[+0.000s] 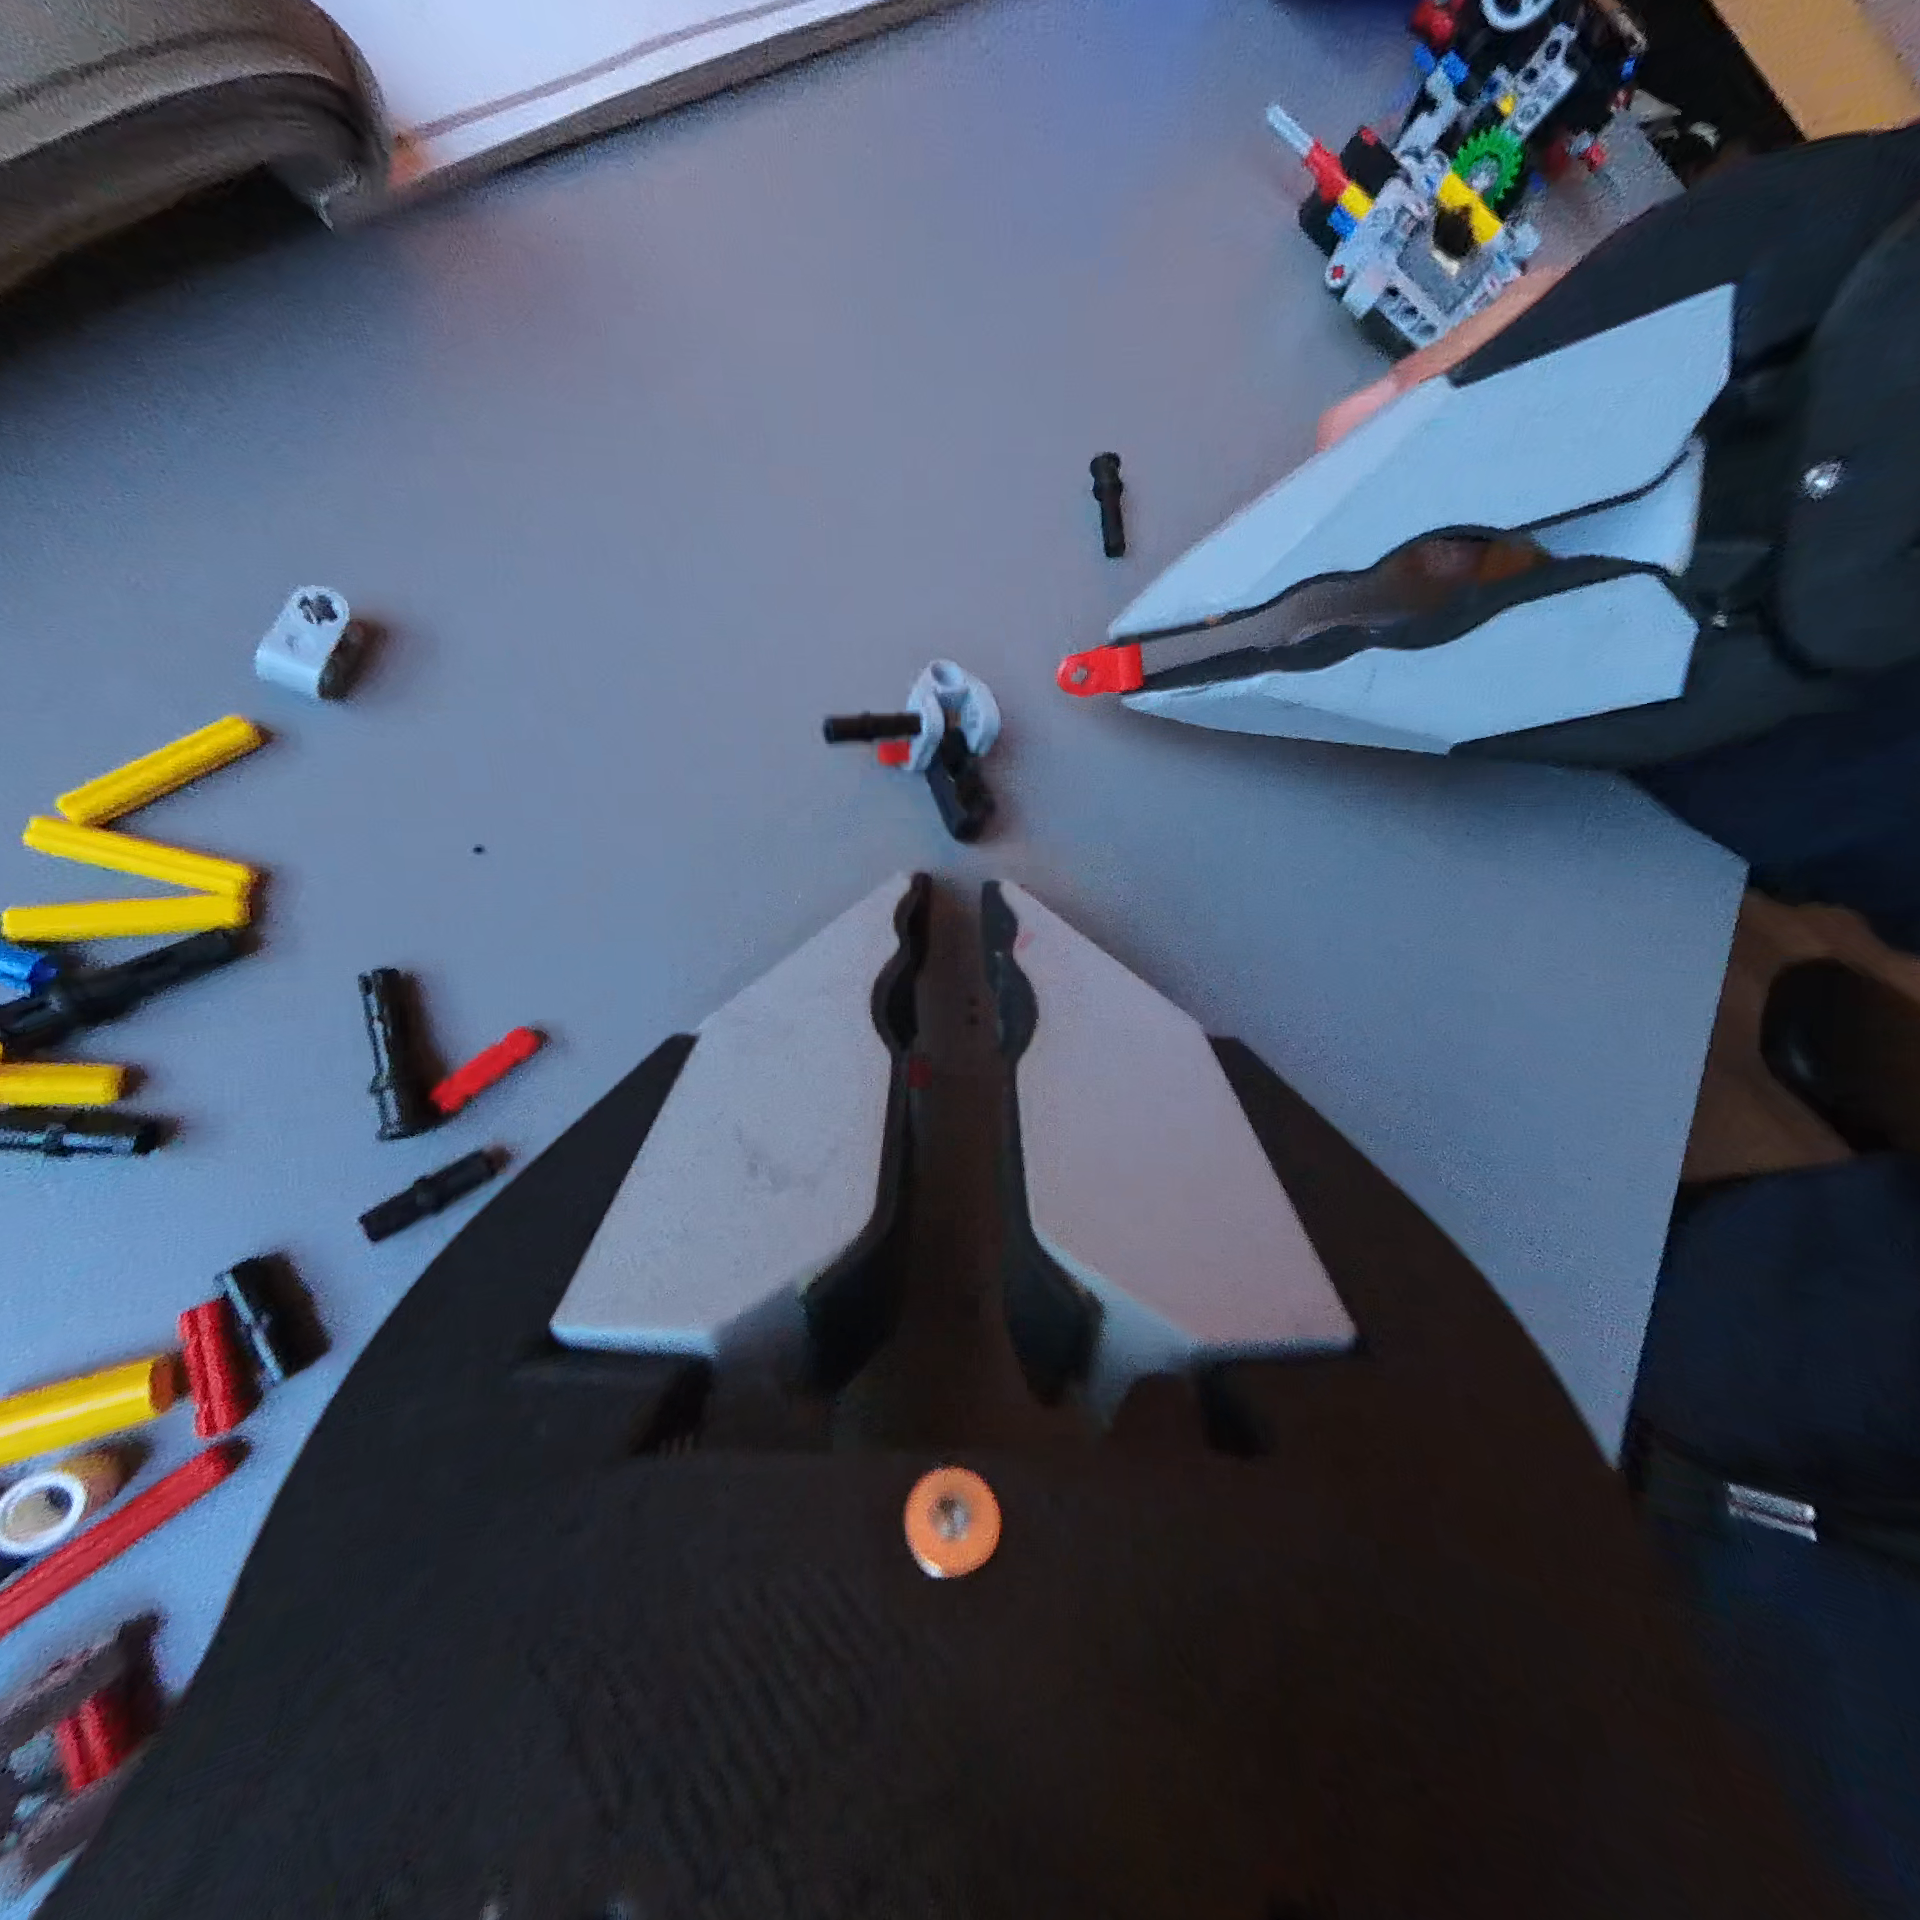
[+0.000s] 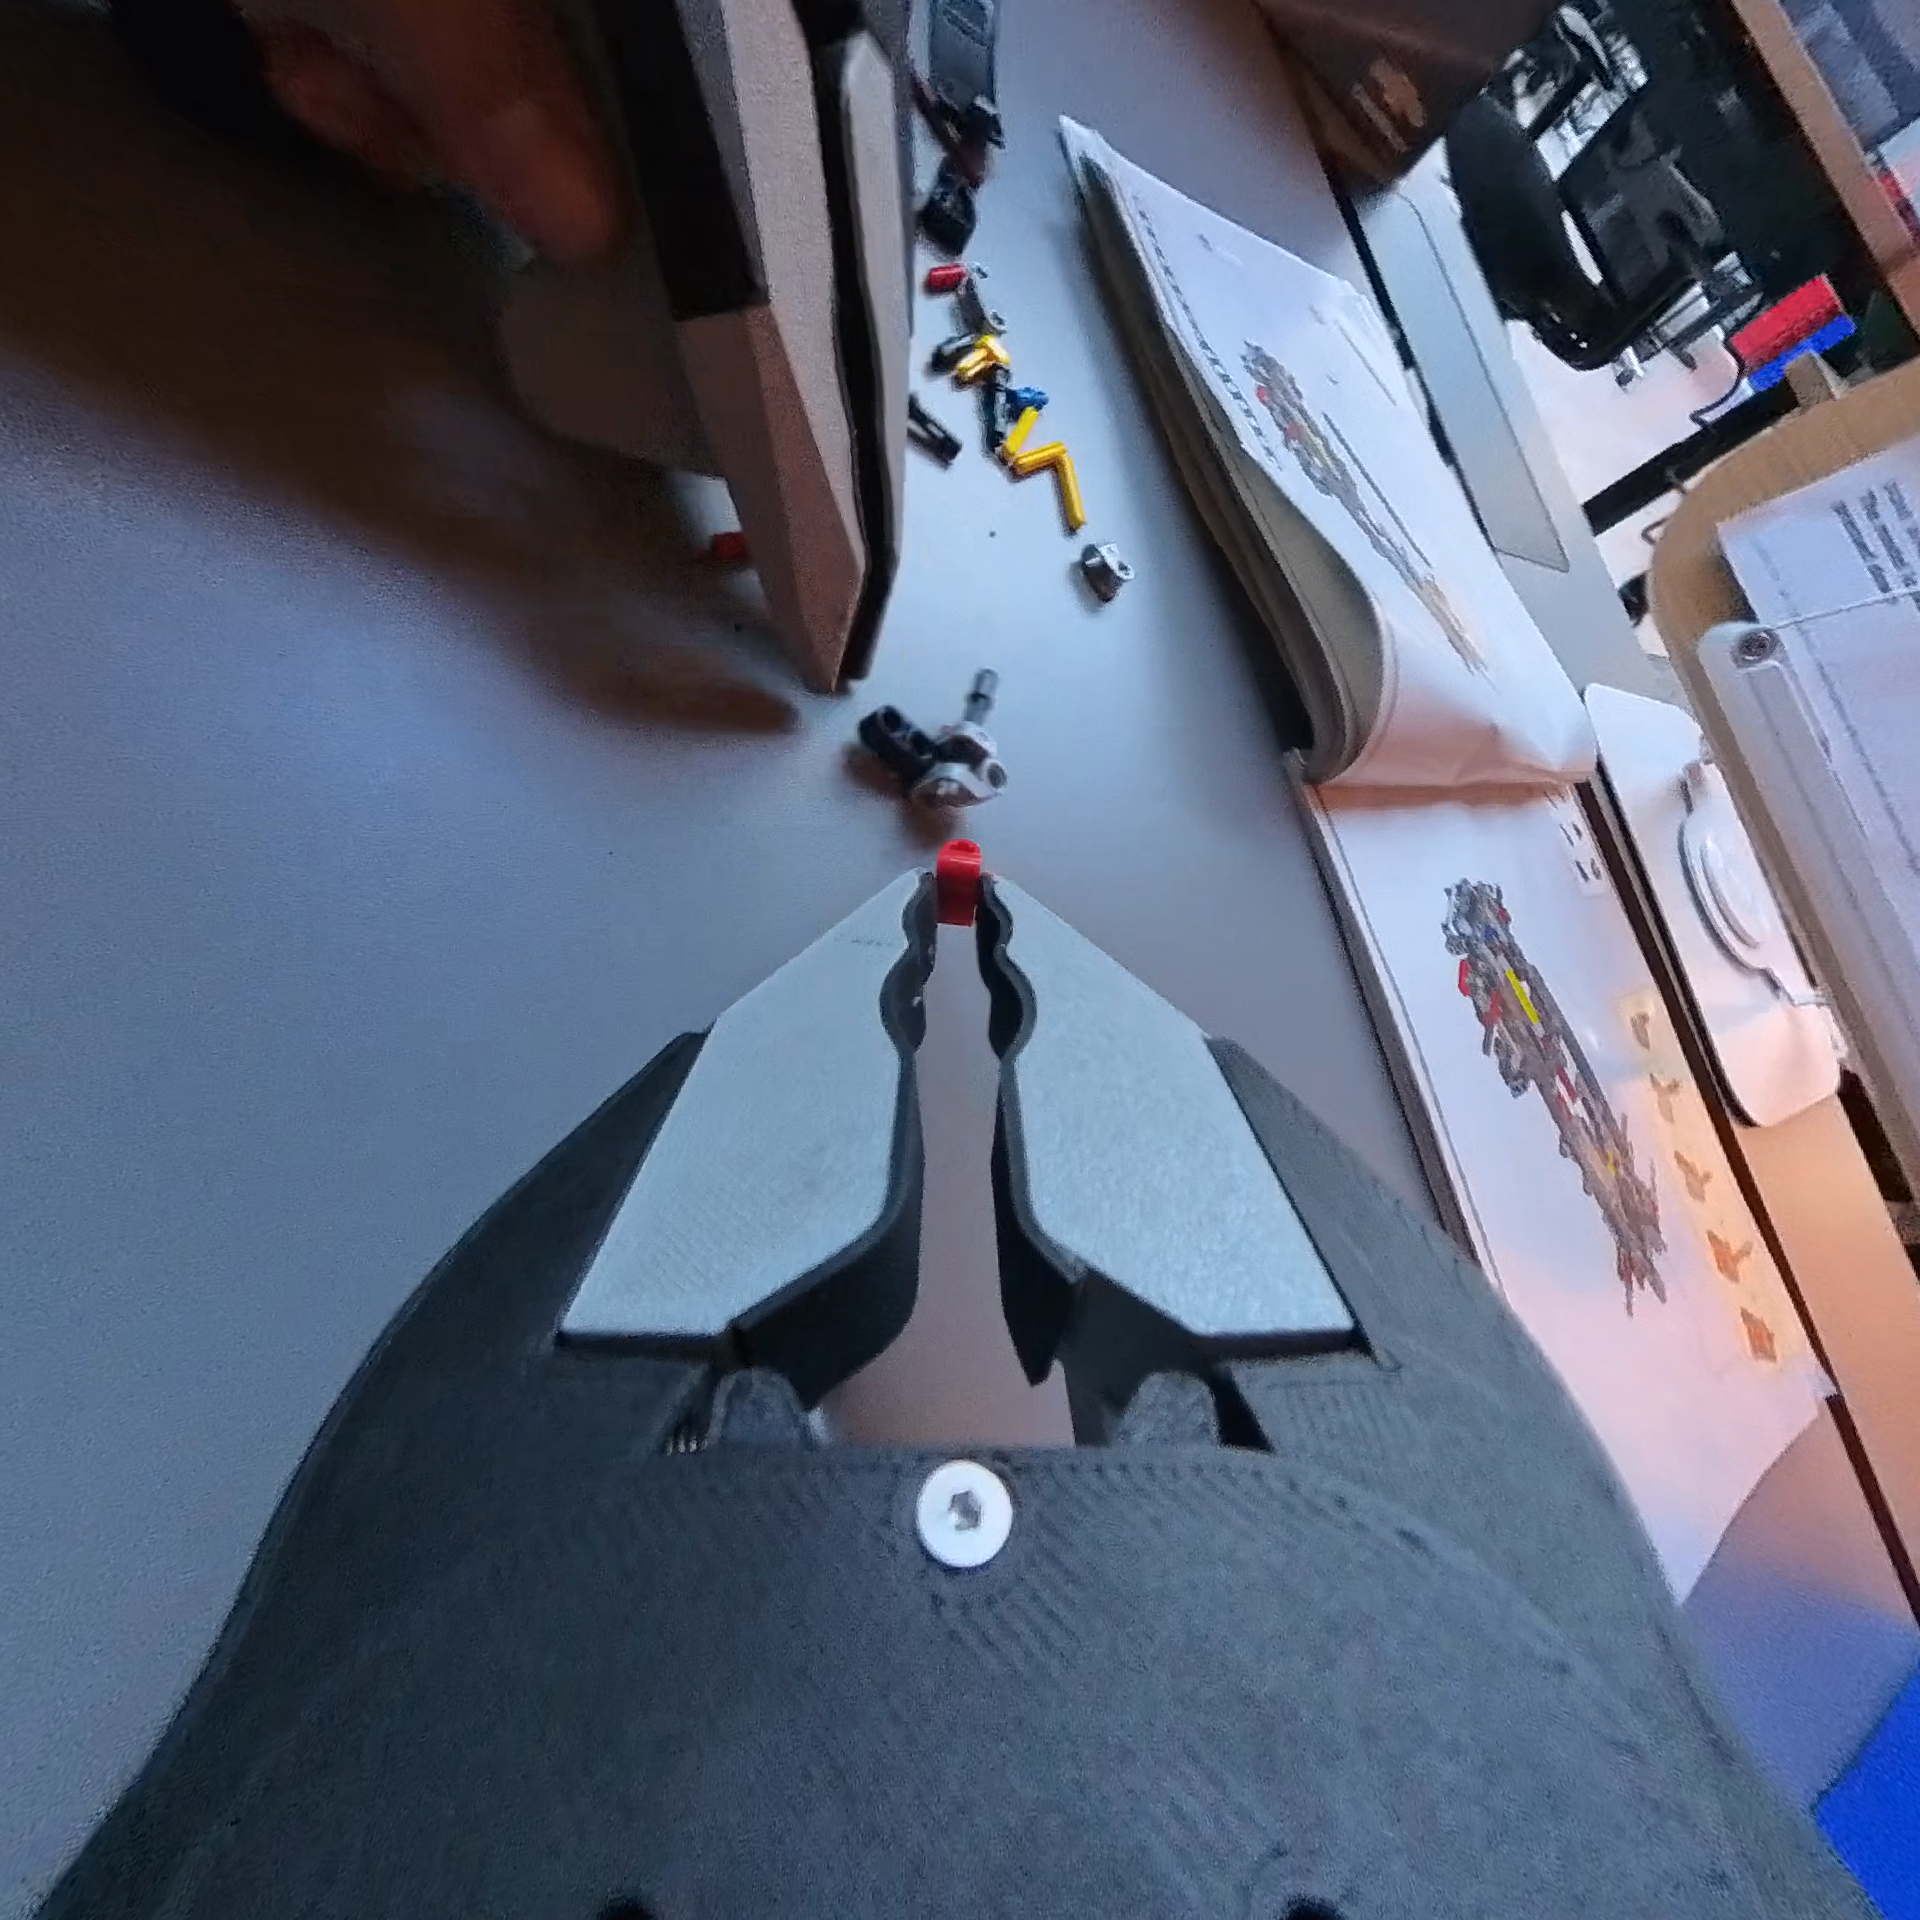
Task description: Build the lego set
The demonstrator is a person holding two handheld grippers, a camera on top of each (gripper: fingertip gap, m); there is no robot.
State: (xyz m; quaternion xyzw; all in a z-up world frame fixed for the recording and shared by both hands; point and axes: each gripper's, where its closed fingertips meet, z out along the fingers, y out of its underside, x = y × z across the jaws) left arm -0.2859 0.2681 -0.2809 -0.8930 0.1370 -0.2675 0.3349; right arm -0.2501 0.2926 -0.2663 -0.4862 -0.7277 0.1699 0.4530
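Red plastic connector piece [image 2: 957,883] is pinched at the right tool's [image 2: 957,896] very tips, above the grey table [image 2: 312,935] near its edge, and might slip out; left tool [image 1: 954,896] hangs slightly parted, empty

— Looks like an office or hobby desk: grey table [image 1: 727,416], open instruction booklet [image 2: 1299,499] full of build diagrams.

— Agreed. Loose building-toy pieces [image 1: 145,862] scattered about, half-built model [image 1: 1444,177] at the far edge, black office chair [image 2: 1579,187] and stacked papers [image 2: 1849,582] beyond.
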